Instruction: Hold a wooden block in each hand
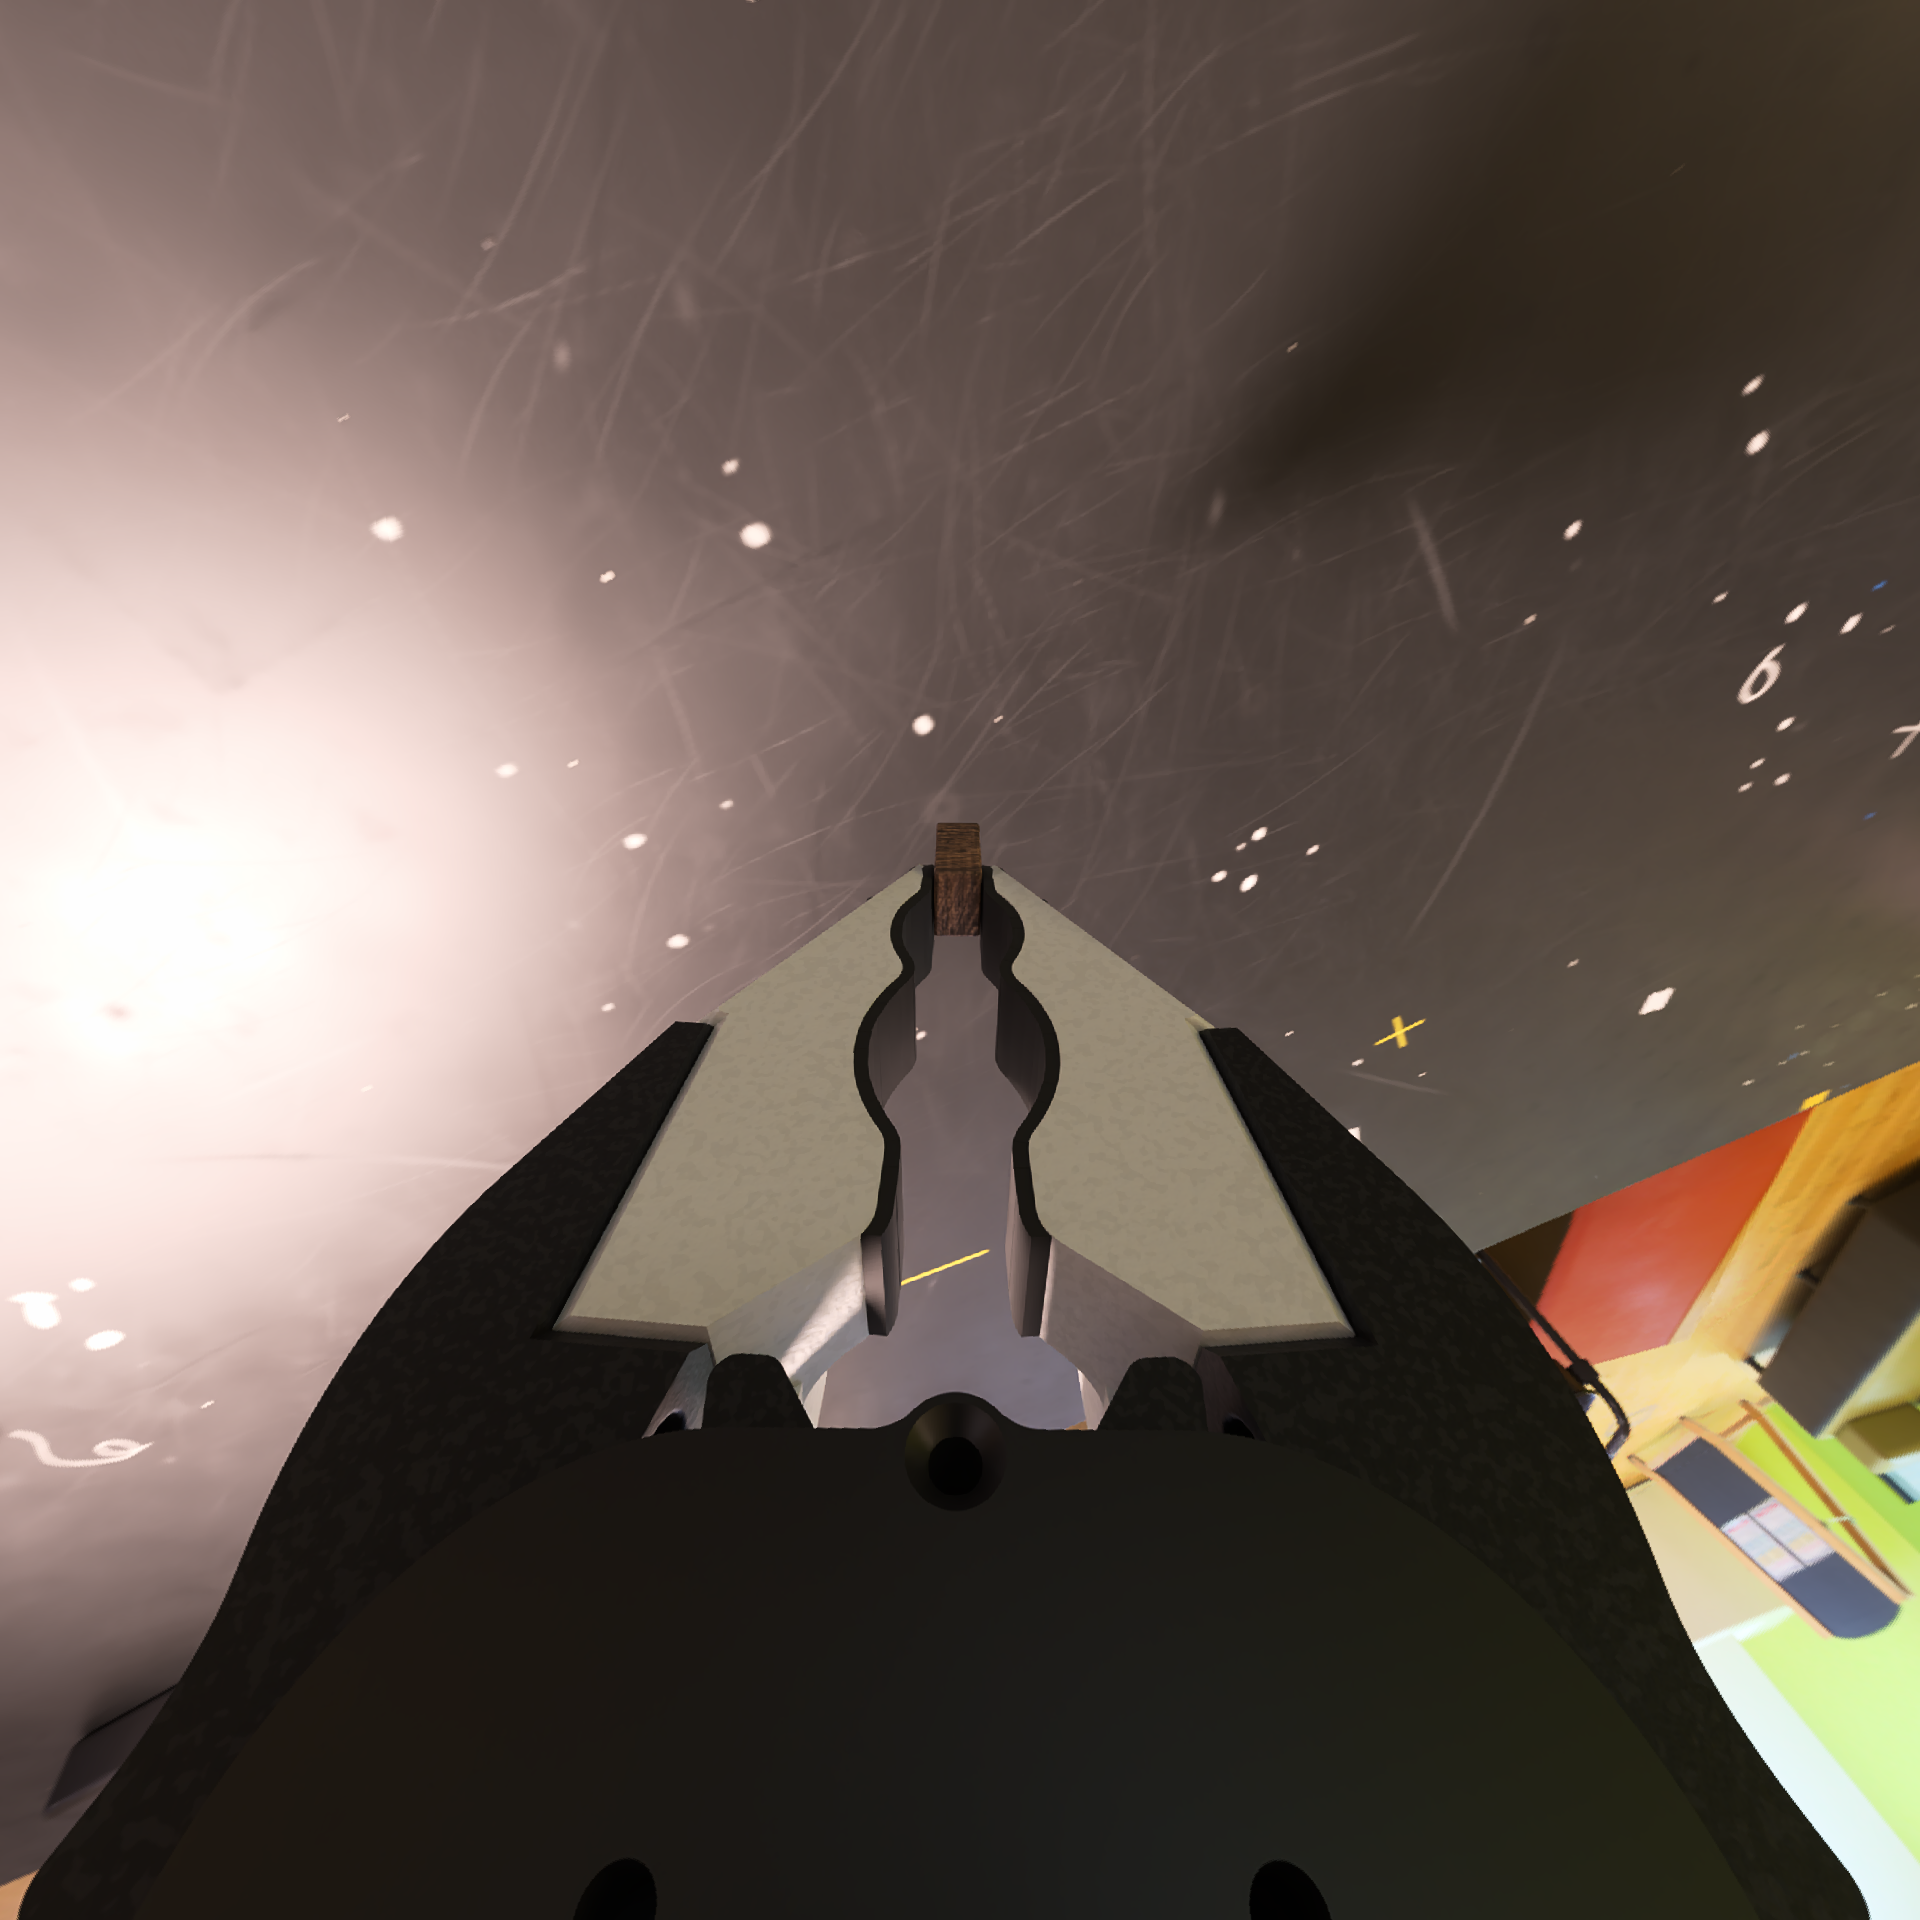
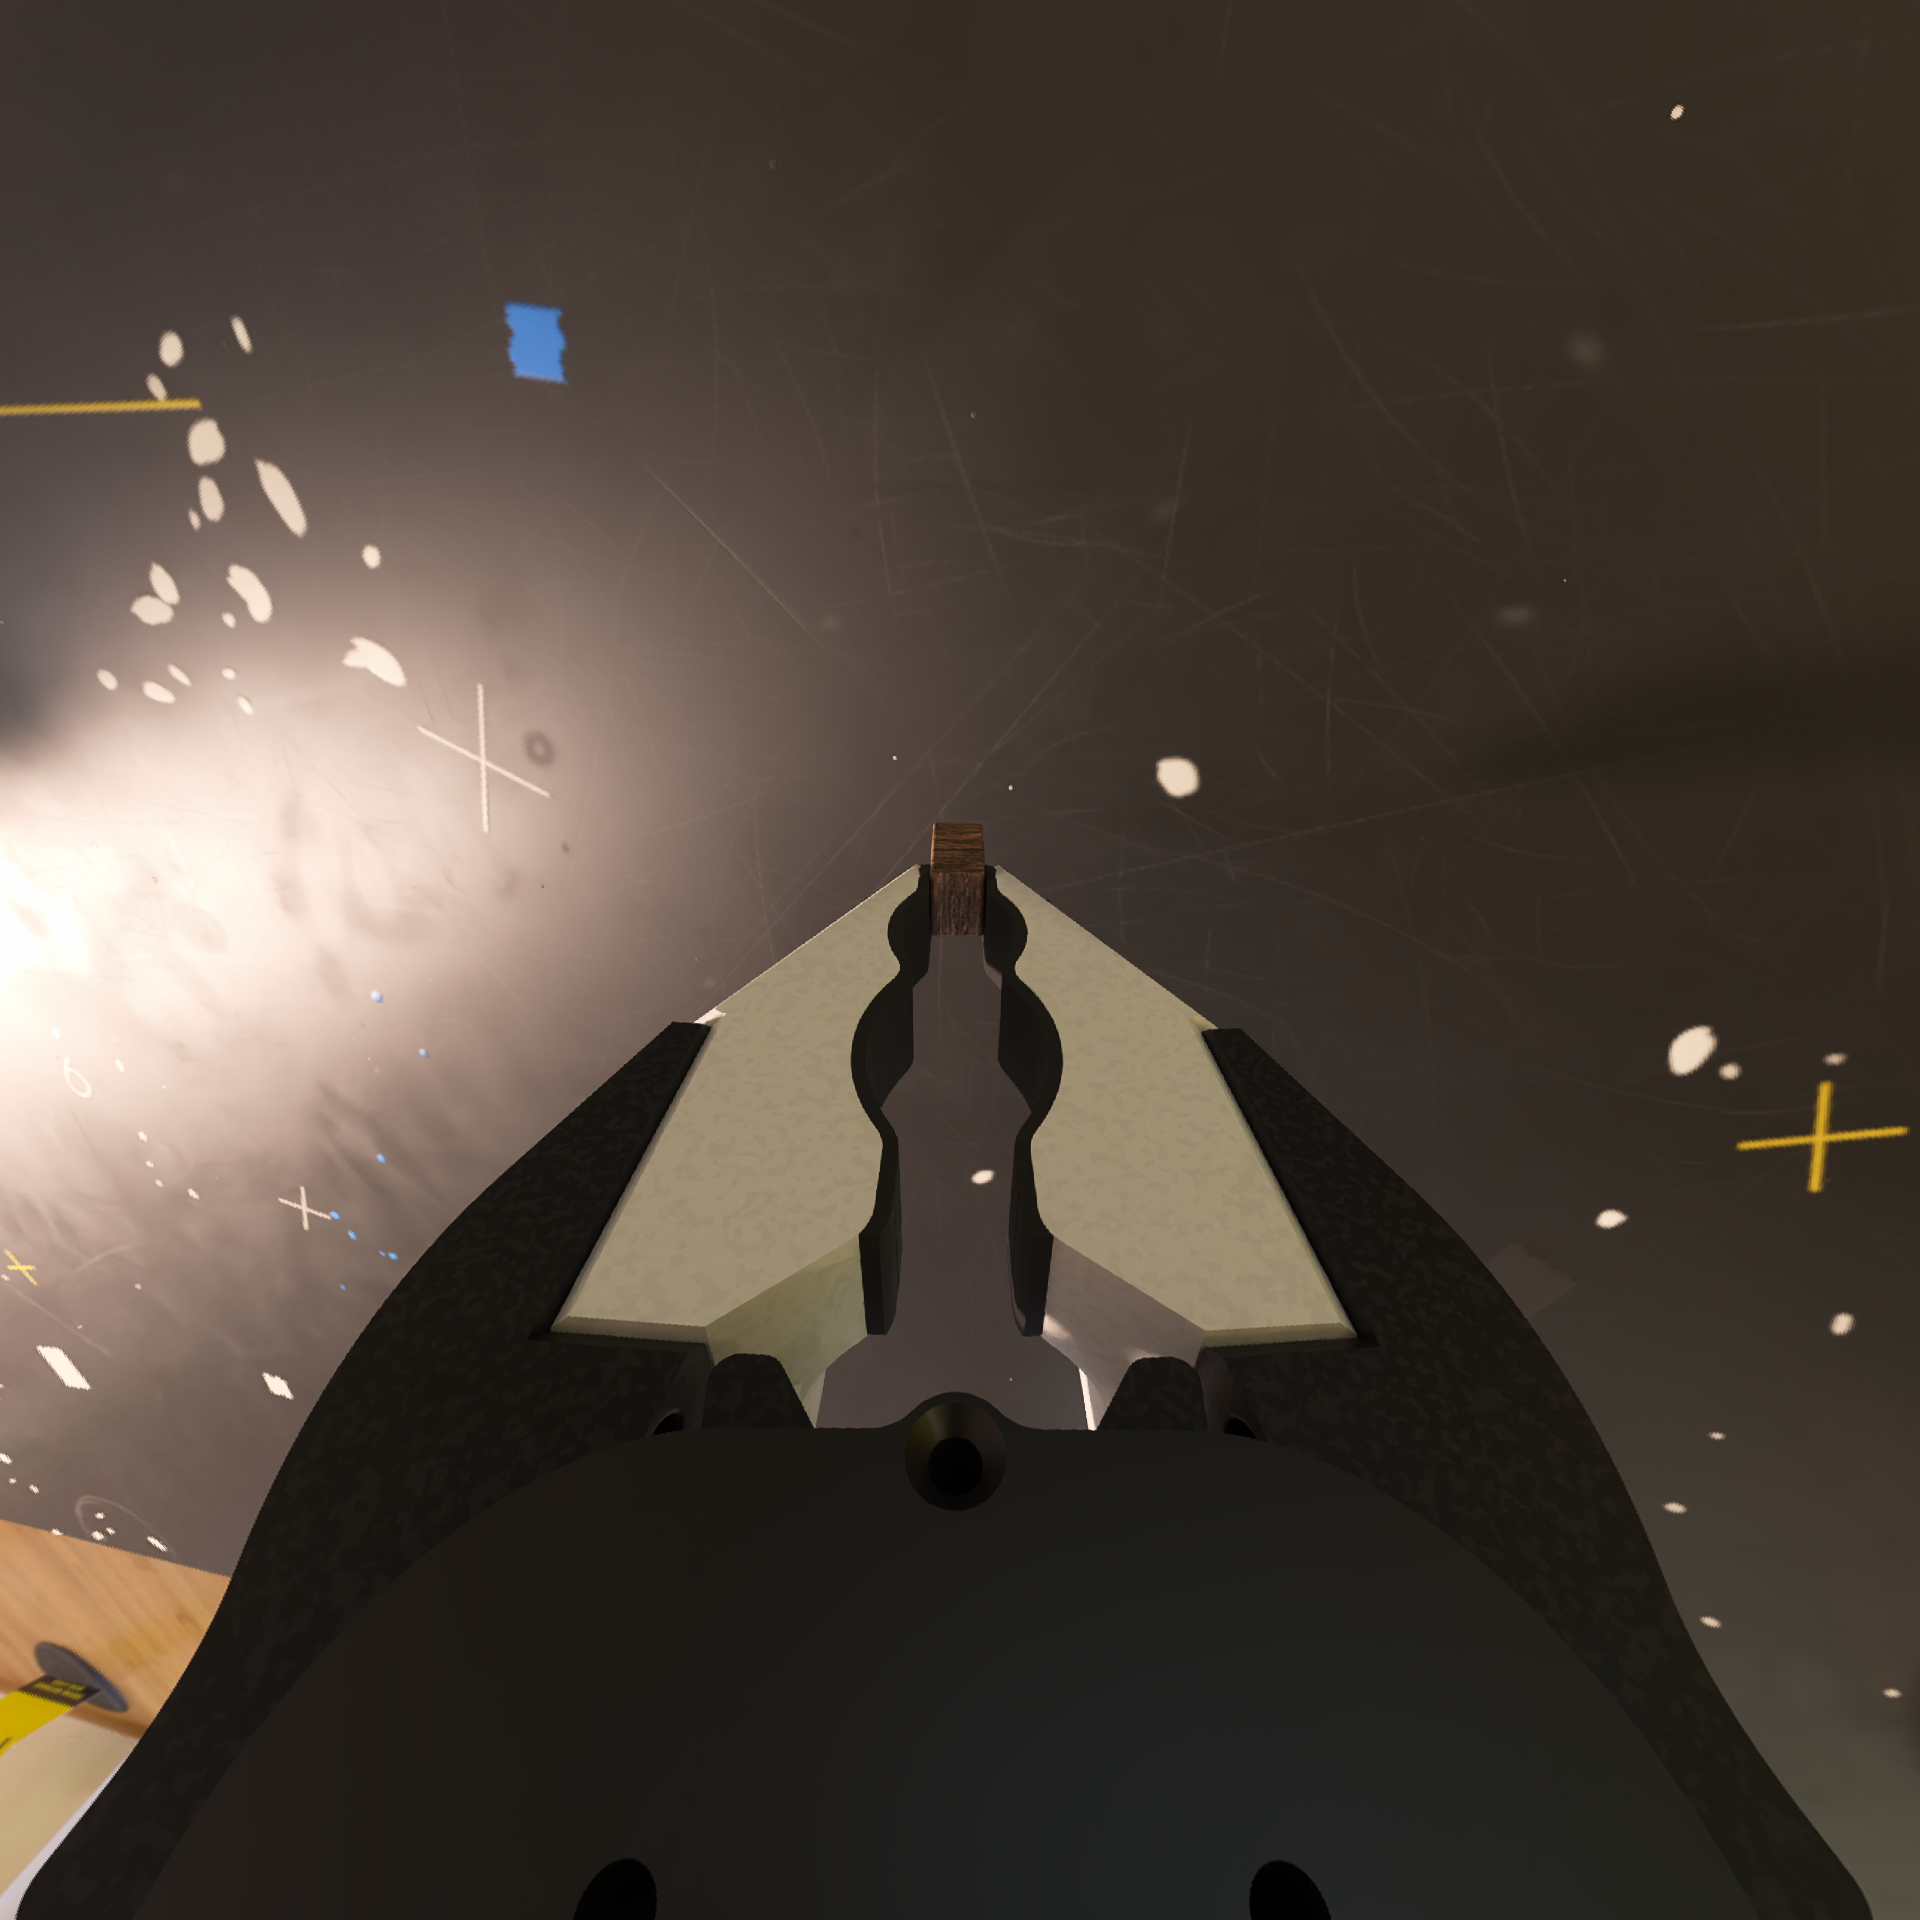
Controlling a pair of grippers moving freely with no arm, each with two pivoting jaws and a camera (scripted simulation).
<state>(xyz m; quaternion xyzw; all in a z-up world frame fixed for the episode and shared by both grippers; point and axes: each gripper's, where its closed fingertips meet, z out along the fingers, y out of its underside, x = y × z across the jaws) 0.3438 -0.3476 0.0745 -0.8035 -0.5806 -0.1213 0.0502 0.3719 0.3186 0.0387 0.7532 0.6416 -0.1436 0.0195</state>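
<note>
We see the left claw (image 1: 957,883) clenched on a wooden block (image 1: 957,878), pinched right at the fingertips at the frame's centre, its long axis running along the fingers so that its far end pokes just past them. The right claw (image 2: 957,883) grips a second wooden block (image 2: 957,878) the same way. Each block sits dead ahead of its own claw, so neither needs reaching. Both claws tilt over the dark, scratched bench (image 1: 1143,416), with glare at the left of each frame. We judge the task essentially met; only the shallow tip grip risks a slip.
</note>
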